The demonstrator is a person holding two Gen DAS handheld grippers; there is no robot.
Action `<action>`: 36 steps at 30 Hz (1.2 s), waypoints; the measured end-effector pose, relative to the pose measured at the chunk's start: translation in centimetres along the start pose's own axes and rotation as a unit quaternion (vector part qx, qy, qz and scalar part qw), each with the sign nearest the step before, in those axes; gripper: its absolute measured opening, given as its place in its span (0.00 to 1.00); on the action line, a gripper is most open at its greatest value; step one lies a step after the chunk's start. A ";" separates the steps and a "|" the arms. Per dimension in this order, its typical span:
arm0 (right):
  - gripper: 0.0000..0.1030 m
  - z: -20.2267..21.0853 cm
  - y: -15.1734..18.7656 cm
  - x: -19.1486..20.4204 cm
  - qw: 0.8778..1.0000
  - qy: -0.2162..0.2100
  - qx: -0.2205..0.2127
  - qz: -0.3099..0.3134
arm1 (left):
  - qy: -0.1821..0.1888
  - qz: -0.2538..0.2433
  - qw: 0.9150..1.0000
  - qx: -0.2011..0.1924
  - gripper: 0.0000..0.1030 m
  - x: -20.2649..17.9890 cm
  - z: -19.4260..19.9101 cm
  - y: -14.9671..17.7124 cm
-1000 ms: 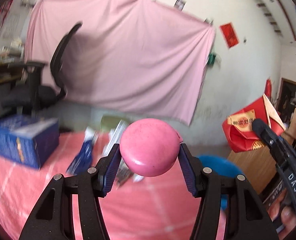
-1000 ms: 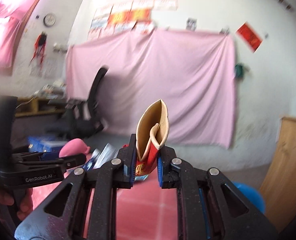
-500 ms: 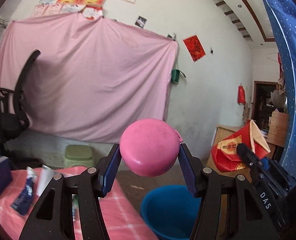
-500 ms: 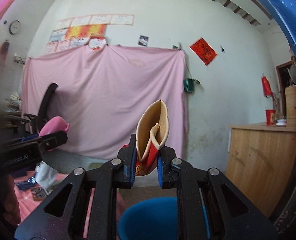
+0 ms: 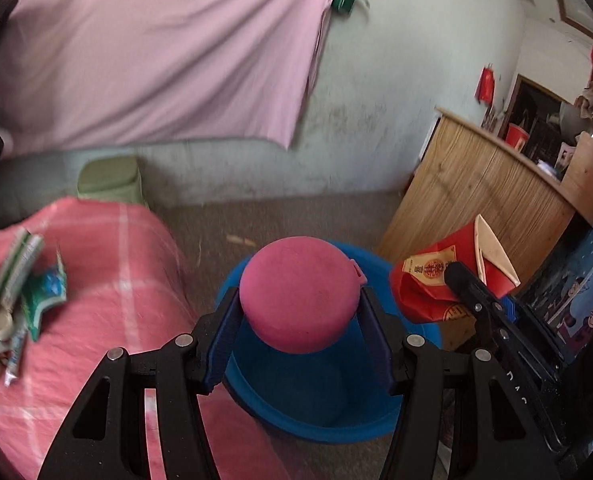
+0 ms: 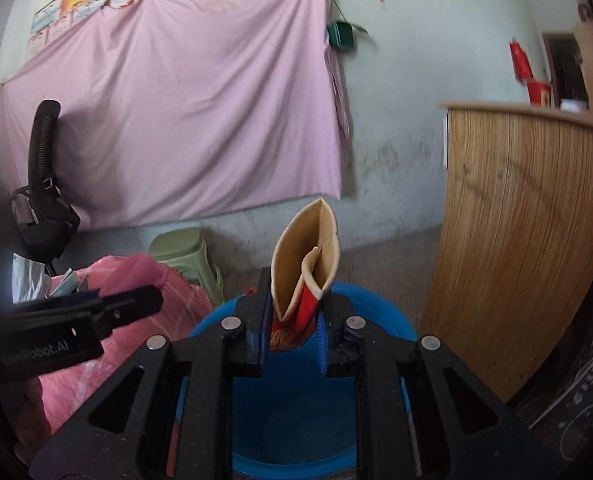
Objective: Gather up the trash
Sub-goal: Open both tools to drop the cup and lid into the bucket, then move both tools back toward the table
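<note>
My left gripper (image 5: 298, 316) is shut on a round pink lid-like disc (image 5: 300, 292) and holds it above the open blue bucket (image 5: 308, 408). My right gripper (image 6: 292, 328) is shut on a crumpled red paper cup with a tan inside (image 6: 306, 264), also above the blue bucket (image 6: 292, 424). In the left wrist view the right gripper (image 5: 492, 312) and its red cup (image 5: 436, 284) hang at the bucket's right rim. The left gripper (image 6: 76, 336) shows at the left of the right wrist view. The bucket's inside looks bare.
The table with a pink checked cloth (image 5: 108, 280) stands left of the bucket, with several wrappers and packets (image 5: 28, 272) on it. A green stool (image 5: 110, 178) is behind it, a wooden counter (image 6: 524, 240) on the right, an office chair (image 6: 42, 200) at far left.
Both grippers have swung right, away from the table, and tilted down over the blue bucket, each still holding its piece. The bucket now lies directly below both.
</note>
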State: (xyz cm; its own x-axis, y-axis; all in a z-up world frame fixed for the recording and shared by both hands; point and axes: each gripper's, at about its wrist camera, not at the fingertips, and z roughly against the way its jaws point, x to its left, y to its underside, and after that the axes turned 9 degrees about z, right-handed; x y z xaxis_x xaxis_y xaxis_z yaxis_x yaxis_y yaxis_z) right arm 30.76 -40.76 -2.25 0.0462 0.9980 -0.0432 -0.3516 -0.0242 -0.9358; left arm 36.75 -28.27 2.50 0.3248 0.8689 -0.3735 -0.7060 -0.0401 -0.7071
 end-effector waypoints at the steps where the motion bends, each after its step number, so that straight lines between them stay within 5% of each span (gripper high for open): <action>1: 0.45 -0.5 0.3 -0.3 1.000 -0.004 0.012 -0.007 | -0.001 0.004 1.000 0.011 0.51 0.2 -0.5 0.0; 8: 0.46 -2.0 0.9 -1.9 0.998 -0.012 0.054 -0.043 | -0.008 0.033 0.998 0.055 0.52 0.9 -2.8 0.0; 16: 0.61 -2.5 0.7 -3.1 0.996 -0.018 0.054 -0.062 | -0.007 0.032 0.999 0.028 0.55 1.7 -1.9 -0.4; 20: 0.71 -1.9 -0.1 -2.8 0.997 -0.023 0.036 -0.061 | -0.019 0.035 0.999 -0.019 0.55 2.6 0.6 -0.1; 27: 0.97 2.6 -3.3 0.7 0.996 -0.052 -0.064 -0.036 | -0.058 0.037 0.988 -0.137 0.75 5.7 7.8 0.2; 29: 1.00 3.9 -4.1 2.0 0.993 -0.068 -0.093 -0.027 | -0.075 0.036 0.982 -0.170 0.82 6.7 10.1 0.5; 31: 1.00 5.1 -4.8 3.5 0.989 -0.082 -0.119 -0.018 | -0.103 0.038 0.972 -0.206 0.99 7.7 12.6 0.8; 36: 1.00 7.3 -6.1 7.5 0.978 -0.112 -0.176 -0.005 | -0.142 0.034 0.947 -0.285 0.99 10.3 18.4 2.2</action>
State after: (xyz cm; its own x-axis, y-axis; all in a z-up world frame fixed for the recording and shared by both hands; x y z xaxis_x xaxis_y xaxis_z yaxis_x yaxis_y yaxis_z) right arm 26.40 -32.74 5.73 -0.1725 0.9850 0.0065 -0.0064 0.0055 -1.0000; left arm 26.93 -10.33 8.13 0.0501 0.9491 -0.3109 -0.2385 -0.2909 -0.9265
